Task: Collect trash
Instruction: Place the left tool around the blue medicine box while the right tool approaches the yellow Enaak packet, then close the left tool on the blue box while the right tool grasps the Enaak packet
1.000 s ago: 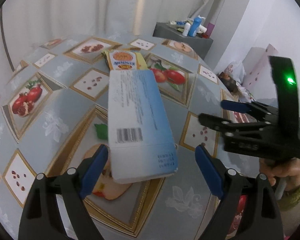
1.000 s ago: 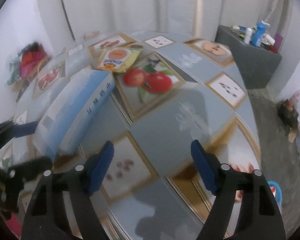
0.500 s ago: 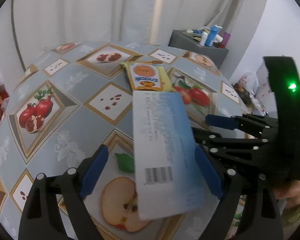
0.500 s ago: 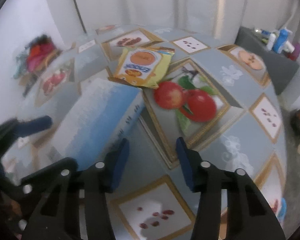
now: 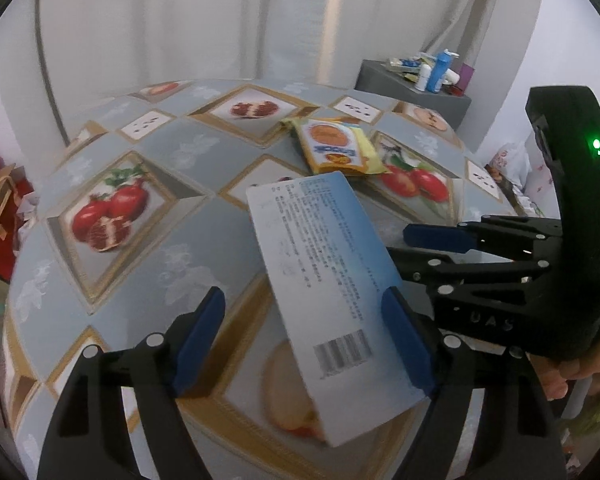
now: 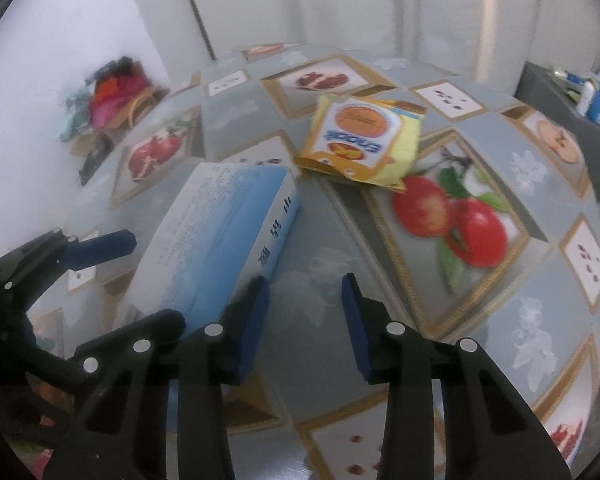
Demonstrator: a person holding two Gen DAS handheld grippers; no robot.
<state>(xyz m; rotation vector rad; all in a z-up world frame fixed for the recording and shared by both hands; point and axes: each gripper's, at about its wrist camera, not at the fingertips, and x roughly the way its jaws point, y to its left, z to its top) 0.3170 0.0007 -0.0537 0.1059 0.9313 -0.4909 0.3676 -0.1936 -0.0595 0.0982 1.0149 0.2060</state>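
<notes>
The blue and white box (image 5: 332, 280) lies flat on the table (image 5: 148, 248), between the jaws of the left gripper (image 5: 304, 344). Those jaws are spread wide and are closing. The pad at 3 o'clock looks close to the box's long edge, but the pad at 9 o'clock is well apart from it, so nothing is pinched yet.

The box sits crooked between the pads. I think they may push it sideways and spin it before they catch it. It looks light and smooth, so it could slide away or pop out.

The right gripper (image 6: 304, 320) is just beside the box, at 3 o'clock from it. Its jaws are closing too, with only table cloth between them. Its left pad is close to the box's side. If both grippers come in together, they could bump each other or knock the box.

The box is long and flat, with small print, a barcode near one end and letters on its side. A yellow snack bag (image 6: 360, 144) with an orange circle lies at 12 o'clock from it, near the far end.
</notes>
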